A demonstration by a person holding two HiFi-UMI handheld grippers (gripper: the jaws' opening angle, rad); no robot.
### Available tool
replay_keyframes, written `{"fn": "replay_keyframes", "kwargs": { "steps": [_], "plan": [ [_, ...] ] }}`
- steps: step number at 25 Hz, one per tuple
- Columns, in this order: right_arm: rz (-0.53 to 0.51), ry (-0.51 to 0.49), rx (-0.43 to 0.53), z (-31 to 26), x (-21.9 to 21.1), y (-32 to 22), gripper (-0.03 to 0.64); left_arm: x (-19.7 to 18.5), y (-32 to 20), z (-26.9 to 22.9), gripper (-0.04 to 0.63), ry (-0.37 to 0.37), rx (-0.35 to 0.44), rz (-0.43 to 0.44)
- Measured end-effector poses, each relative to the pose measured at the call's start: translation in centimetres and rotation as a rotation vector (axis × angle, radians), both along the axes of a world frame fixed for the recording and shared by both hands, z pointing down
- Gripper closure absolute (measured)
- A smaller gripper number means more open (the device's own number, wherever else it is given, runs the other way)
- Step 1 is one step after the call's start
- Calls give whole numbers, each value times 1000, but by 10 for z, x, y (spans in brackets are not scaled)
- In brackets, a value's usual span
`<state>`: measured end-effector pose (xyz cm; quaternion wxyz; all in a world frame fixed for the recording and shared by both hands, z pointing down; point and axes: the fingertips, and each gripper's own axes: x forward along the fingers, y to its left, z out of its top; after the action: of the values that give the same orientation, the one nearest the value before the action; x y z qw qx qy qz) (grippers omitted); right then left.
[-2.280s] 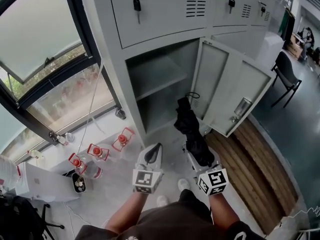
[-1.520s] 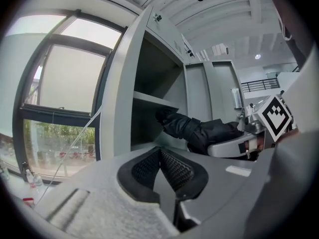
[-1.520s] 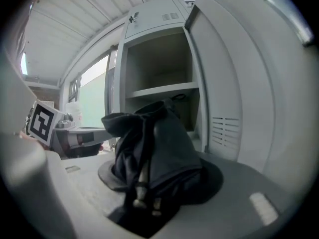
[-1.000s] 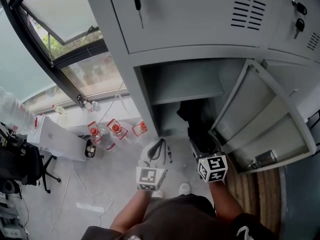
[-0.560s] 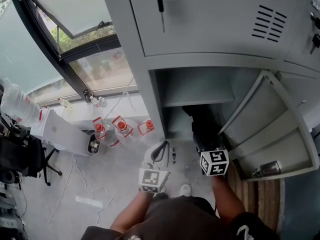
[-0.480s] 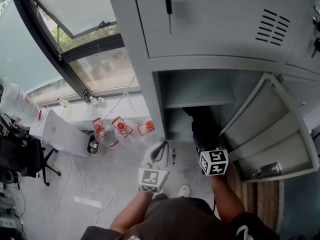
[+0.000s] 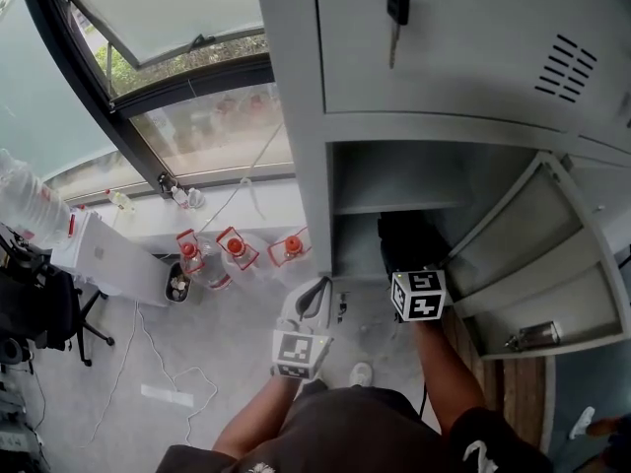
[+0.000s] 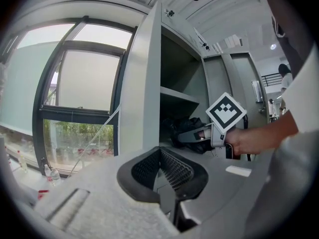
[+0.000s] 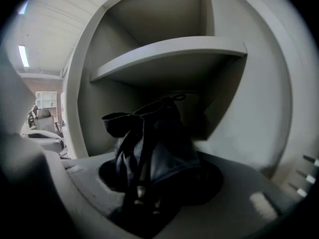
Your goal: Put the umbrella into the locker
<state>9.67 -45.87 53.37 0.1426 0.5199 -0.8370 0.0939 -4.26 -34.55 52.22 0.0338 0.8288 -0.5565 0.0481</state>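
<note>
The black folded umbrella [image 7: 407, 242] is gripped in my right gripper [image 7: 404, 262], whose jaws are shut on its lower part. Its top reaches into the grey locker's [image 7: 314, 166] lower compartment, under the shelf [image 9: 169, 54]. In the right gripper view the umbrella [image 9: 154, 143] stands up between the jaws, with the compartment's back wall behind it. My left gripper [image 7: 314, 296] hangs outside the locker, left of the opening, shut on nothing. The left gripper view shows its pads [image 8: 172, 166] meeting, and beyond them the right gripper [image 8: 192, 135] with the umbrella [image 8: 179, 127] at the opening.
The locker door [image 7: 537, 254] stands open to the right. A key [image 7: 396, 3] hangs from the door above. Red-capped bottles [image 7: 235, 249] stand on the floor by the window [image 7: 187, 67] at left. An office chair [image 7: 39, 313] and a white box [image 7: 104, 259] are further left.
My right gripper has carried the umbrella forward, so that its top is now inside the lower compartment. The left gripper has stayed beside the opening, still shut.
</note>
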Motion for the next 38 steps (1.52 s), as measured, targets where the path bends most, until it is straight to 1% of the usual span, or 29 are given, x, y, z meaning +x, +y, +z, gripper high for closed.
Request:
{"fn": "replay_keyframes", "kwargs": {
  "steps": [6, 10, 17, 22, 25, 30, 33, 38],
  "plan": [
    [15, 0, -23, -1, -9, -24, 383, 4, 2, -4, 591, 5, 16, 14],
    [33, 41, -64, 11, -10, -35, 383, 6, 4, -5, 591, 15, 13, 20],
    [46, 95, -119, 25, -11, -47, 382, 4, 4, -1, 591, 5, 12, 22],
    [51, 140, -151, 32, -13, -51, 380, 1, 6, -2, 591, 27, 4, 21],
    [56, 180, -175, 38, -14, -53, 377, 0, 6, 0, 591, 14, 5, 26],
    [64, 218, -187, 44, -15, -54, 370, 1, 6, -2, 591, 25, 17, 33],
    [48, 227, -192, 45, -19, -53, 364, 3, 7, -2, 591, 24, 15, 43],
    [29, 236, -147, 42, -26, -53, 337, 6, 9, -6, 591, 20, 21, 55]
  ]
}}
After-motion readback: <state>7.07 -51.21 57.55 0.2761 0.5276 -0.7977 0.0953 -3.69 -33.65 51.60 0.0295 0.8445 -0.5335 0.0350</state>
